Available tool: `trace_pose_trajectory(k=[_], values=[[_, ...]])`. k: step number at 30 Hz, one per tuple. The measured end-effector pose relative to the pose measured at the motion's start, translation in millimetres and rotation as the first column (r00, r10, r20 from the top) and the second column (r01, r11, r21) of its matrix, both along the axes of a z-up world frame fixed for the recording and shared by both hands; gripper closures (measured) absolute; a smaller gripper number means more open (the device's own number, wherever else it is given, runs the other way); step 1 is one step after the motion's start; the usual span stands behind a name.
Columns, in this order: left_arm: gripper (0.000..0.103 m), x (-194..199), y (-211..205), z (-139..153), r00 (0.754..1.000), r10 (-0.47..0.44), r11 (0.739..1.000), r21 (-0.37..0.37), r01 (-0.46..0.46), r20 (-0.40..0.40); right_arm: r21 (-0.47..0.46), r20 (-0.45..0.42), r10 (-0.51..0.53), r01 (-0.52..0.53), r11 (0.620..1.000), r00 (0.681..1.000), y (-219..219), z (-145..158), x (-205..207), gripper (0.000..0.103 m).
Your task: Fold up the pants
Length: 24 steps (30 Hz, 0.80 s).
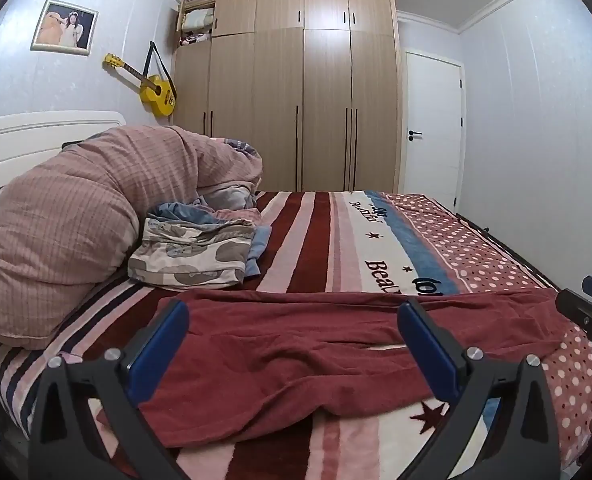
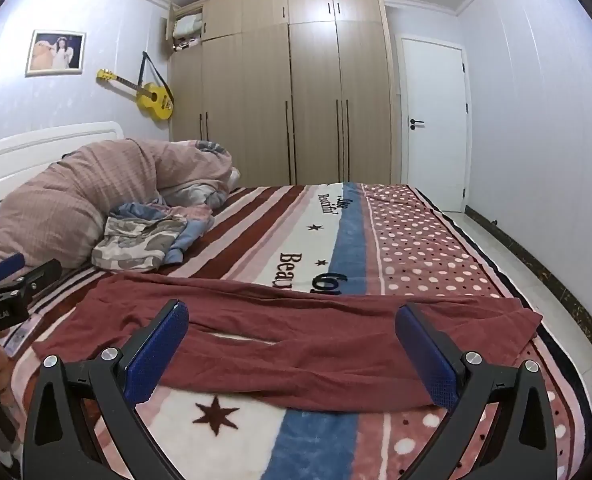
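Left gripper (image 1: 293,344) and right gripper (image 2: 291,344), both fully spread and empty, hover above the dark red pants (image 2: 296,340). The pants lie flat crosswise on the bed (image 2: 416,248), their near edge below the fingertips, bare blanket beyond.

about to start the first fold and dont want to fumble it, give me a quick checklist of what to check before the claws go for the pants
1. Left claw open and holding nothing: ok.
2. Right claw open and holding nothing: ok.
3. Dark red pants spread on the blanket, both legs lying across the bed: ok.
4. Pants flat and smooth: not ok, wrinkles run along the legs and a gap of blanket shows between them.
5. Nothing lying on the pants: ok; the patterned clothes pile and pink quilt sit apart, toward the headboard.
6. Which end is waistband and which is cuffs: cannot tell.
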<state>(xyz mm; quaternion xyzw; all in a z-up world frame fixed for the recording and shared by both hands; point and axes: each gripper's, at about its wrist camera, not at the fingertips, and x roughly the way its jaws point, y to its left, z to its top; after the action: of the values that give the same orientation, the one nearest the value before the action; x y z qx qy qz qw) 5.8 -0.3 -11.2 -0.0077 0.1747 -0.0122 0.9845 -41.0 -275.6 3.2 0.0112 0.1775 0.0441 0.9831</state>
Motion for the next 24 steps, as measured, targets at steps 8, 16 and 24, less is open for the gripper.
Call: trace_pose_trajectory(k=[8, 16, 24], values=[[0.001, 0.1, -1.3, -1.6, 1.0, -0.006, 1.0, -0.007, 0.006, -0.002, 0.017, -0.006, -0.018, 0.018, 1.0, 1.0, -5.4, -1.6, -1.2, 0.0], [0.001, 0.7, -1.5, -1.5, 1.0, -0.022, 1.0, -0.018, 0.022, -0.003, 0.018, -0.023, -0.031, 0.031, 0.999, 0.999, -10.2, 1.5, -1.6, 0.0], [0.001, 1.5, -3.4, -2.1, 0.999, -0.039, 0.999, -0.014, 0.039, -0.006, 0.014, 0.02, -0.025, 0.025, 1.0, 0.999, -11.0, 3.1, -5.2, 0.001]])
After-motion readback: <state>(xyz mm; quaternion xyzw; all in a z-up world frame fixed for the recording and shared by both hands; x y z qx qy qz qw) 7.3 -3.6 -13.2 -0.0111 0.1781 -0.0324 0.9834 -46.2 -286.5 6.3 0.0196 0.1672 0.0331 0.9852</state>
